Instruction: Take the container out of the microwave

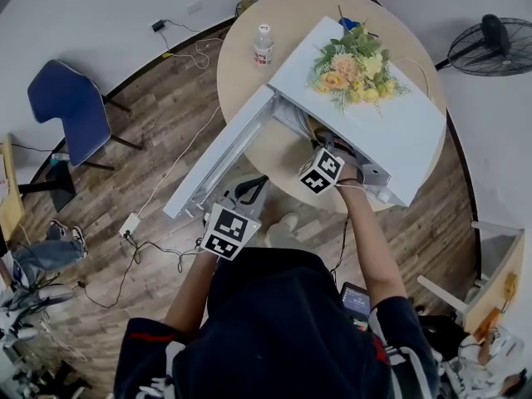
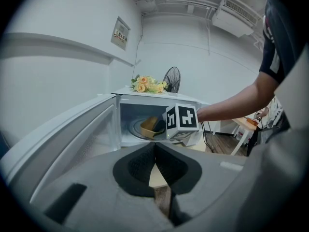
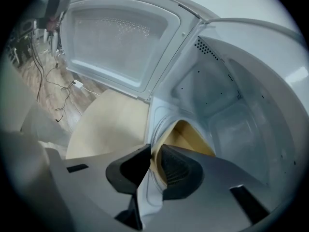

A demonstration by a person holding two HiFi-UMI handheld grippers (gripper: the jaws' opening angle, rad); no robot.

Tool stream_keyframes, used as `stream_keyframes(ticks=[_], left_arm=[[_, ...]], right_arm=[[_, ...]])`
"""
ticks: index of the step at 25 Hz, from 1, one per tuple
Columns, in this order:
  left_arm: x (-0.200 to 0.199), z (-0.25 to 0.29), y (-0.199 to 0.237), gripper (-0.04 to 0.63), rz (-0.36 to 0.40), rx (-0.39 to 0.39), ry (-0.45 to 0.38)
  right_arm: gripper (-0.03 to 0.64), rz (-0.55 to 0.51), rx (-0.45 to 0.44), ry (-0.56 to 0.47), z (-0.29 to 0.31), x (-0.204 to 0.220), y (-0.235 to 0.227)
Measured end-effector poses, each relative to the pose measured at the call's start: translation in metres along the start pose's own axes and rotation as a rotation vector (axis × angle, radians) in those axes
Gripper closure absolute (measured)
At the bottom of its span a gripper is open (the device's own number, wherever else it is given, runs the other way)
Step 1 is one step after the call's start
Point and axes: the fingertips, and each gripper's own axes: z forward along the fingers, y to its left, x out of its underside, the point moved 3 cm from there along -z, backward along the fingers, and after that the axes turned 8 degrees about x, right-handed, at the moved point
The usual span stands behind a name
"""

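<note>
Right tool (image 3: 153,154): reached into the open microwave (image 1: 399,131), pointing steeply down. Its jaws stand nearly together, pads clamped on the near wall of the yellow container (image 3: 193,138), one pad inside the rim and one outside. From the head view only its marker cube (image 1: 322,170) and the forearm behind it show at the oven mouth.

Container: still inside the cavity, on the round turntable plate (image 2: 134,128), towards the front. In the left tool's view it looks tipped, though how much is unclear.

Left tool (image 2: 155,151): held back from the oven, in front of the swung-out door (image 1: 218,158). Pads meet at the tips, nothing between them. It touches neither door nor oven.

Microwave: white, standing on a round pale wooden desk (image 1: 241,73), door hinged on the person's left and fully open. A bunch of yellow and orange flowers (image 1: 356,66) lies on its top.

Surroundings: a clear plastic bottle (image 1: 263,46) stands on the desk beside the oven, apart from it. A blue chair (image 1: 68,106) and a floor fan (image 1: 490,44) stand on the wooden floor, well away on either side.
</note>
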Motion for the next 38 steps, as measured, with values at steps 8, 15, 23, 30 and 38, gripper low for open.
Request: stream_keyframes(ticks=[8, 15, 23, 30, 38], left_arm=[[-0.004, 0.002, -0.003, 0.58, 0.009, 0.019, -0.004], [-0.012, -0.003, -0.003, 0.58, 0.036, 0.011, -0.016], [-0.021, -0.016, -0.001, 0.58, 0.058, -0.007, -0.042], [-0.026, -0.022, -0.008, 0.58, 0.081, 0.01, -0.066], [-0.03, -0.024, -0.017, 0.58, 0.119, 0.041, -0.072]], right_arm=[[0.574, -0.013, -0.04, 0.0, -0.007, 0.002, 0.009], [0.589, -0.023, -0.069, -0.042, -0.029, -0.008, 0.017], [0.589, -0.037, -0.104, -0.061, -0.061, -0.019, 0.029], [0.589, -0.064, -0.137, -0.044, -0.087, -0.018, 0.051], [0.589, -0.07, -0.14, -0.042, -0.111, -0.019, 0.07]])
